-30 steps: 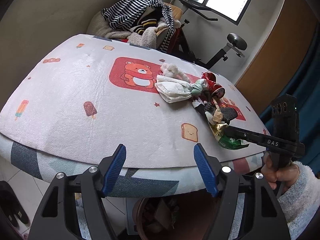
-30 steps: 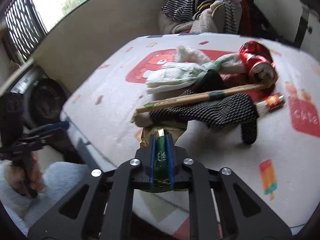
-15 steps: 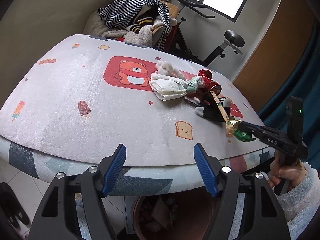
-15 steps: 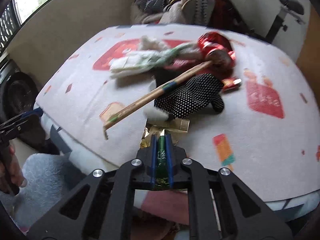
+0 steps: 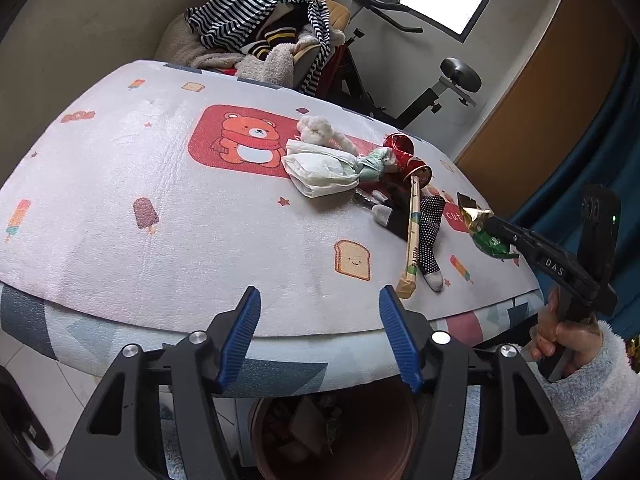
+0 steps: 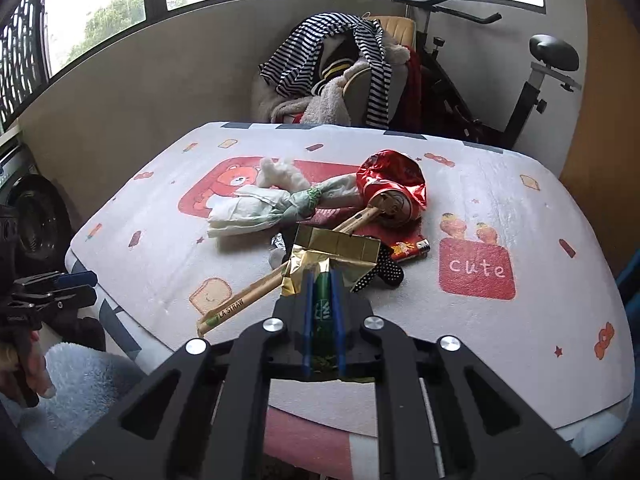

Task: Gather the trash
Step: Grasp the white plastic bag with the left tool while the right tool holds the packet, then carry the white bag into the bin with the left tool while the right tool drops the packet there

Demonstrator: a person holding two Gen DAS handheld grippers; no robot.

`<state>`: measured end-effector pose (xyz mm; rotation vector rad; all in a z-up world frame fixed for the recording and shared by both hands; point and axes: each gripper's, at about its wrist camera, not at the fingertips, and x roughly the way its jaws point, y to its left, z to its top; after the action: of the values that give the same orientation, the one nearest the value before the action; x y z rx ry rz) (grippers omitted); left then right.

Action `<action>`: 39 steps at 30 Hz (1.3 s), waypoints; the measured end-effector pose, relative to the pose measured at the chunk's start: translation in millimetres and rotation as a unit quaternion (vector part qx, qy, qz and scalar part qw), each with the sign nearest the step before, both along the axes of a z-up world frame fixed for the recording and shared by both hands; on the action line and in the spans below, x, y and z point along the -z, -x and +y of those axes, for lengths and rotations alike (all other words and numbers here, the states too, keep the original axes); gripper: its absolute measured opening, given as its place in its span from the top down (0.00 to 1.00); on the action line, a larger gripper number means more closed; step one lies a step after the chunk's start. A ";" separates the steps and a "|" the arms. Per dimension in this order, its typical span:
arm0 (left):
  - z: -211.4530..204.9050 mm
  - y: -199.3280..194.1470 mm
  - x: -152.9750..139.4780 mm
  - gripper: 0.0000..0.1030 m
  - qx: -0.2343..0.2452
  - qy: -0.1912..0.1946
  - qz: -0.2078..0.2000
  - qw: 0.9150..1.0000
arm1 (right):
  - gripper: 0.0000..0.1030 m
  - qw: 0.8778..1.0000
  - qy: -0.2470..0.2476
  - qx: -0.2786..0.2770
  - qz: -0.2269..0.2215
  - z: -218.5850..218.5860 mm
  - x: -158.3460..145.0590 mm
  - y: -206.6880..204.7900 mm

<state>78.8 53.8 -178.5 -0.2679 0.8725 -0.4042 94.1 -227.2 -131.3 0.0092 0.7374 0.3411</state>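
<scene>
One piece of trash, a green-and-gold wrapper (image 6: pixel 324 276), is pinched in the closed right gripper (image 6: pixel 322 312) above the table edge (image 5: pixel 280 344), while the left gripper (image 5: pixel 318 336) (jaws empty, just narrowed partway) waits; next, I judge, carry it to the bin (image 5: pixel 332 436) below.

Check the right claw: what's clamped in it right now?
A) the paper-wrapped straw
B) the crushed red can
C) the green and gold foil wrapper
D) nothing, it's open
C: the right claw is shut on the green and gold foil wrapper, lifted clear of the table; the paper-wrapped straw and crushed red can lie on it.
</scene>
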 end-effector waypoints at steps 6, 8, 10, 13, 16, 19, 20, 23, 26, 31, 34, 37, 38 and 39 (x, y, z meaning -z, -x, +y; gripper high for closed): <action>-8.1 -34.7 4.6 0.48 0.002 0.010 0.017 1.000 | 0.88 0.999 0.017 -0.050 -0.008 0.3 4.3 -7.8; -15.5 -52.1 7.3 0.50 0.004 0.002 0.023 1.000 | 0.88 0.998 0.022 -0.050 -0.008 0.8 4.1 -3.0; -20.5 -71.0 11.7 0.51 0.002 0.006 0.034 0.999 | 0.88 0.999 0.023 -0.045 -0.006 2.2 7.2 -5.0; -26.3 -99.4 17.9 0.56 -0.012 0.016 0.050 0.999 | 0.88 0.999 0.024 -0.042 -0.007 -1.4 5.9 -3.3; -33.2 -123.7 19.3 0.58 -0.025 0.016 0.052 0.998 | 0.88 0.999 0.031 -0.042 -0.011 -9.7 4.7 -7.4; -36.0 -146.1 23.7 0.58 -0.049 0.027 0.066 0.996 | 0.88 0.998 0.038 -0.042 -0.013 5.4 21.0 3.3; -36.2 -152.2 26.2 0.58 -0.055 0.035 0.071 0.995 | 0.88 0.998 0.040 -0.041 -0.013 5.1 21.9 5.8; -41.5 -170.9 38.5 0.58 -0.066 0.031 0.096 0.993 | 0.88 0.999 0.037 -0.036 -0.011 0.5 23.6 9.2; -45.2 -178.1 43.9 0.72 -0.070 0.024 0.093 0.993 | 0.88 0.999 0.034 -0.031 -0.010 -4.7 20.6 14.0; -52.1 -171.2 30.0 0.93 -0.043 -0.012 0.050 0.998 | 0.88 0.999 0.031 -0.023 -0.010 -12.0 19.1 18.6; -46.1 -164.1 3.5 0.94 -0.032 -0.017 0.009 0.999 | 0.88 0.999 0.031 -0.021 -0.010 -13.6 17.8 20.0; -38.7 -156.0 -30.8 0.94 -0.020 -0.024 -0.030 0.999 | 0.88 0.999 0.035 -0.021 -0.015 -12.9 14.5 23.4; -36.3 -152.3 -41.8 0.94 -0.015 -0.027 -0.042 0.999 | 0.88 0.999 0.036 -0.020 -0.017 -12.3 11.9 25.2; -32.0 -147.7 -52.5 0.94 -0.009 -0.027 -0.051 0.998 | 0.88 0.999 0.036 -0.020 -0.021 -11.8 8.8 27.3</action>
<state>226.5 21.8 -126.0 -0.2039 0.7792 -0.3746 66.8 -239.0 -140.2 -0.0800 0.7088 0.3512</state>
